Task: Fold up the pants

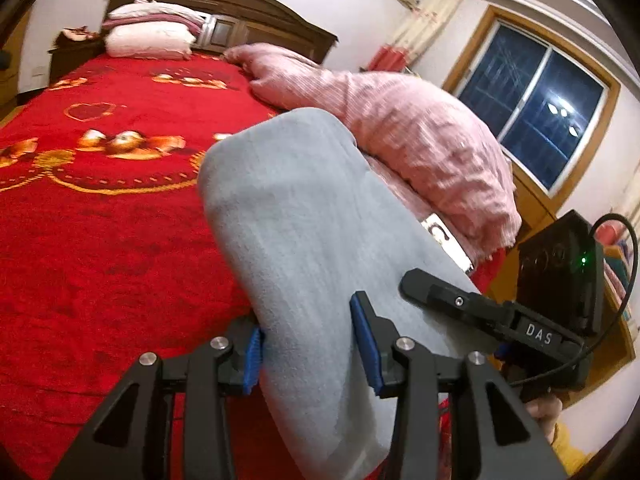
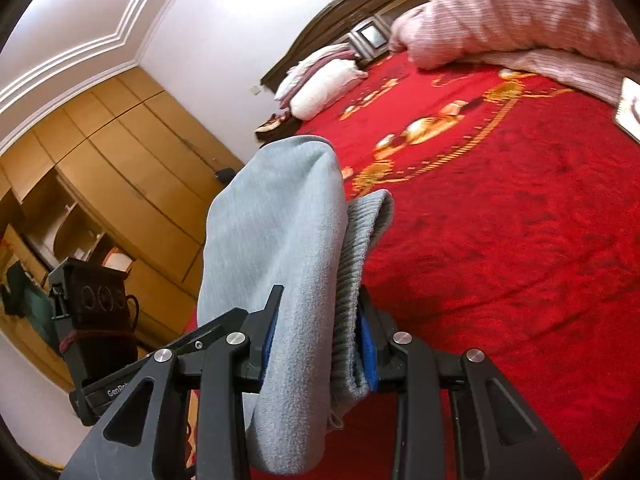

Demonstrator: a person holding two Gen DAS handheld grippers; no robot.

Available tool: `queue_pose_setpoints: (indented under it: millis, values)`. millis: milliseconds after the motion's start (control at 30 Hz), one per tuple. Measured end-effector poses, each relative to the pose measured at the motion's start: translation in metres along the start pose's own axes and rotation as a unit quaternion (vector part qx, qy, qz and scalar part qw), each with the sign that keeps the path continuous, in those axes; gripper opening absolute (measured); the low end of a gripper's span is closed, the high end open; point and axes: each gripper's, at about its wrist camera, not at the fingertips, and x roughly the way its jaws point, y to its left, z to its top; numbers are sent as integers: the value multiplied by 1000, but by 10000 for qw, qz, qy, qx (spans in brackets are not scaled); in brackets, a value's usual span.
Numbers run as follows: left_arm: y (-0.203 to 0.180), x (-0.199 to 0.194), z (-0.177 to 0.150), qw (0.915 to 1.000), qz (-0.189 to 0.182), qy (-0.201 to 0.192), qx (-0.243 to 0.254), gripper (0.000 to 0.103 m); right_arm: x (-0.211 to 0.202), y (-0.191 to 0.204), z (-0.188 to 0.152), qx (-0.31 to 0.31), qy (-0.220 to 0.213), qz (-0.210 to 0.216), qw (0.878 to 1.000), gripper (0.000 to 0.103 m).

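Both grippers are clamped on the grey pants [image 1: 304, 240], holding them up over the red bed [image 1: 100, 220]. Left gripper [image 1: 310, 346] pinches one fold, right gripper [image 2: 316, 346] pinches the ribbed waistband edge. Pink quilt [image 1: 400, 128] bunched nearby.

Pants [image 2: 280, 240] between tongs [image 2: 316, 344], above bed [image 2: 520, 240]

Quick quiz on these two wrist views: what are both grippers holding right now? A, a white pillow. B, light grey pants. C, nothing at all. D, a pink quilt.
B: the left gripper and the right gripper each have light grey pants between their blue pads, lifted above the red bedspread; the pink quilt and pillow lie untouched farther up the bed.
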Motion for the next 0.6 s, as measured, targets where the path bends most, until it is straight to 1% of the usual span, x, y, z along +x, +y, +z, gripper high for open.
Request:
queue_pose_setpoints:
  millis: [267,367,600]
  values:
    - [43,-37,17,9990,308,-263,-180,42,44,42,9,-134,139,254,9995,34]
    - [67,-47,25,9983,388,-315,-307,42,64,56,12,-206,215,309,9991,34]
    - [116,-54,36,9968,554,-325,-476,42,115,78,13,-257,393,369,9982,34]
